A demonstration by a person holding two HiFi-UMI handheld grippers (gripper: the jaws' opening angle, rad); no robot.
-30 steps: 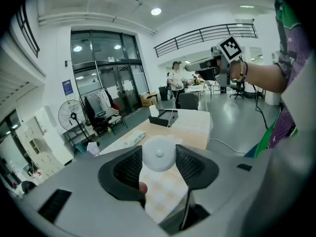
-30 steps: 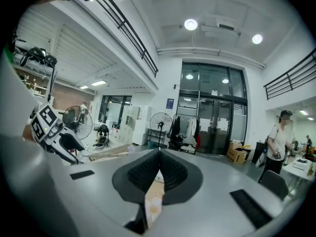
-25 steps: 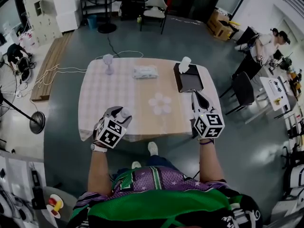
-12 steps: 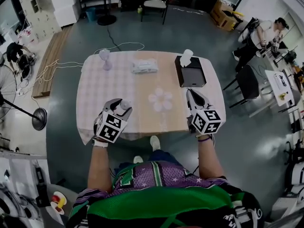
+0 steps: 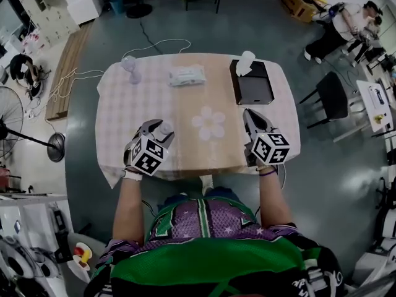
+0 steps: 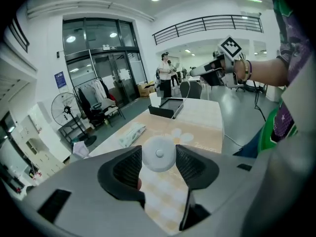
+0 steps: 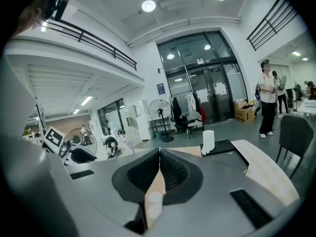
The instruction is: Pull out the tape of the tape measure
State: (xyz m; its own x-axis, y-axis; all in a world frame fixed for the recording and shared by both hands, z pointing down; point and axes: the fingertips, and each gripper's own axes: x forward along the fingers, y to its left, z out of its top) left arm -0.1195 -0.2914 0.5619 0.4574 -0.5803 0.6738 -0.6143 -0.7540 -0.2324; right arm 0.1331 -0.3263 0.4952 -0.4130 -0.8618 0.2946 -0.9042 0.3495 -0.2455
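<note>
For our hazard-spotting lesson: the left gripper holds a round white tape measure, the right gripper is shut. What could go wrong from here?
1. The left gripper pinches the tape measure only by its round rim; a pull might twist it out above the table.
2. The right gripper is shut and away from it, and no tape tab shows, so the grab might miss.

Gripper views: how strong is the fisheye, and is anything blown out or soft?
Left gripper view: heavy fisheye, black corners; the tape measure is pale and low on detail. Right gripper view: same fisheye, the railing bows, the ceiling lamp is blown out. Head view: the table edges bulge, and the light is dim and flat.
</note>
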